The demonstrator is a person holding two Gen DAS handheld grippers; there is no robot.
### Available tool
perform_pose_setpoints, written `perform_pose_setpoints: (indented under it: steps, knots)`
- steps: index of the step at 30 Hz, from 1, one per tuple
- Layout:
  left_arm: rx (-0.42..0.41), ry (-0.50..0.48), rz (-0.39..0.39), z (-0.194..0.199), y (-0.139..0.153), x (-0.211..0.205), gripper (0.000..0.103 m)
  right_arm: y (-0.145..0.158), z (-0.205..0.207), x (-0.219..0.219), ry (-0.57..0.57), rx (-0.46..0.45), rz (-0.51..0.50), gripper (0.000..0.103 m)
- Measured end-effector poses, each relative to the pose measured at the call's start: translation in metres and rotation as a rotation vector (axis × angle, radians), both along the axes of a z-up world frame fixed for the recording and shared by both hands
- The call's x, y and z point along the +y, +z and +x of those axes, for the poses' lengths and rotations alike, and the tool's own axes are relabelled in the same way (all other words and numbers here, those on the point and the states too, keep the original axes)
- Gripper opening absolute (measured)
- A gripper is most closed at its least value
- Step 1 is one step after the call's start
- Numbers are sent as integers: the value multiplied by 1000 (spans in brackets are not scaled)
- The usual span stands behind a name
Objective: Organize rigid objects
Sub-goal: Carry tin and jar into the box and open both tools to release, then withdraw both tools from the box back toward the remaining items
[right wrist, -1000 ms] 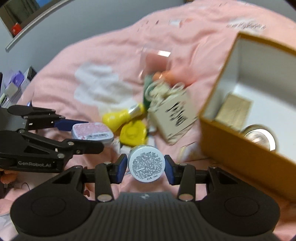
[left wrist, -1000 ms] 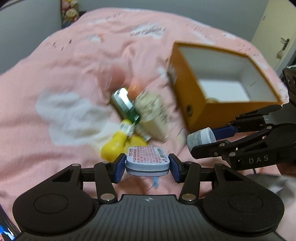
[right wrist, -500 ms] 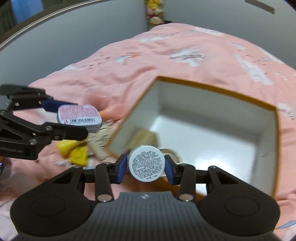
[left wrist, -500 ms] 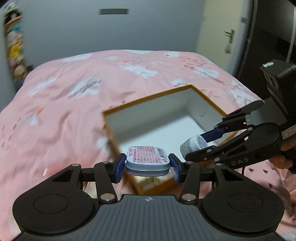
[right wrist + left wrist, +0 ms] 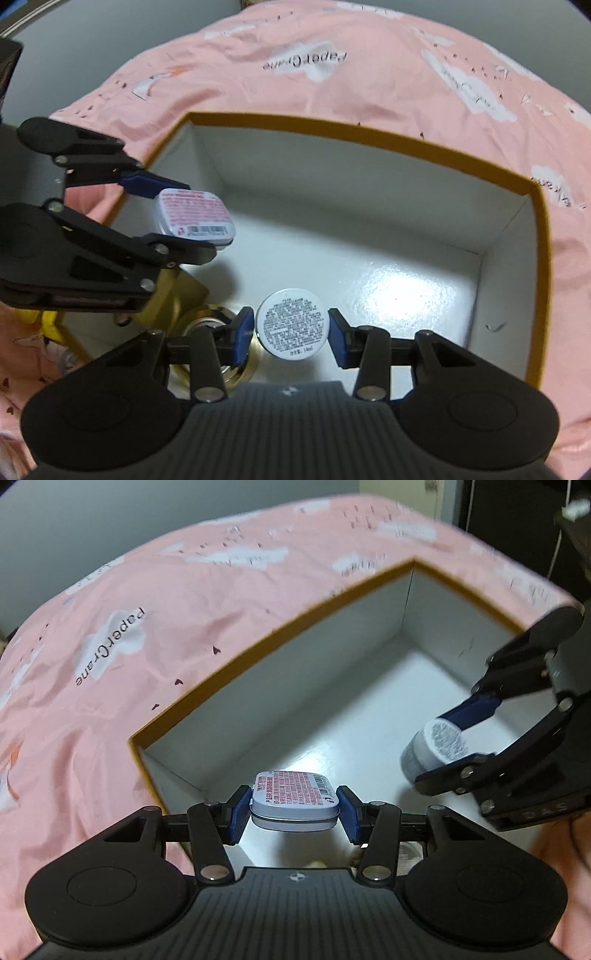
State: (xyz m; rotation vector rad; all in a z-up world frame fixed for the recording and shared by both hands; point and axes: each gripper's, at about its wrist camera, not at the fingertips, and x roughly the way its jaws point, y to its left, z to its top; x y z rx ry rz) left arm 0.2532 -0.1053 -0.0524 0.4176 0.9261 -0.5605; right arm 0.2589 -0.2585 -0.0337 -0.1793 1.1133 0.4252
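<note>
Left wrist view: nearest the lens, the left gripper (image 5: 294, 809) is clamped on a small flat tin (image 5: 294, 805), its blue pads pressing the tin's two short ends, the pink-printed label facing up and a barcode at its right edge. The tin hangs over the near left part of an open cardboard box (image 5: 236, 661) with an ochre outside and a white, glossy inside. To the right, the right gripper (image 5: 448, 744) reaches in over the box floor, clamped on a small round white jar (image 5: 436, 746) whose printed bottom faces the camera. Beyond the box lies a pink bedspread (image 5: 177, 590) with white clouds and the words "PaperCrane". In the right wrist view the same jar (image 5: 292, 324) sits between the blue pads close to the lens, above the box floor (image 5: 388, 295). Just left of it, partly hidden by the finger, a round gold-rimmed object (image 5: 218, 321) rests on the floor, with a gold box (image 5: 184, 291) touching it behind. Farther left the other gripper (image 5: 184, 221) holds the tin (image 5: 195, 216) above the box's left corner, and the far rim (image 5: 332, 127) meets the bedspread
</note>
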Motion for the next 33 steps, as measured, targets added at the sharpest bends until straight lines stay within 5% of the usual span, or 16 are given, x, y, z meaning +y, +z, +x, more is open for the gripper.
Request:
perform_pose_setpoints:
  steps: [10, 16, 25, 33]
  knots:
    - [67, -66, 223, 15, -37, -30, 57, -26, 22, 4, 33, 69, -10, 43]
    - [74, -59, 230, 16, -38, -28, 64, -31, 26, 13, 71, 78, -47, 43]
    - [35, -77, 137, 8, -6, -17, 66, -29, 33, 11, 36, 98, -39, 43]
    - [11, 161, -128, 4, 39, 39, 67, -29, 43, 26, 42, 125, -2, 43]
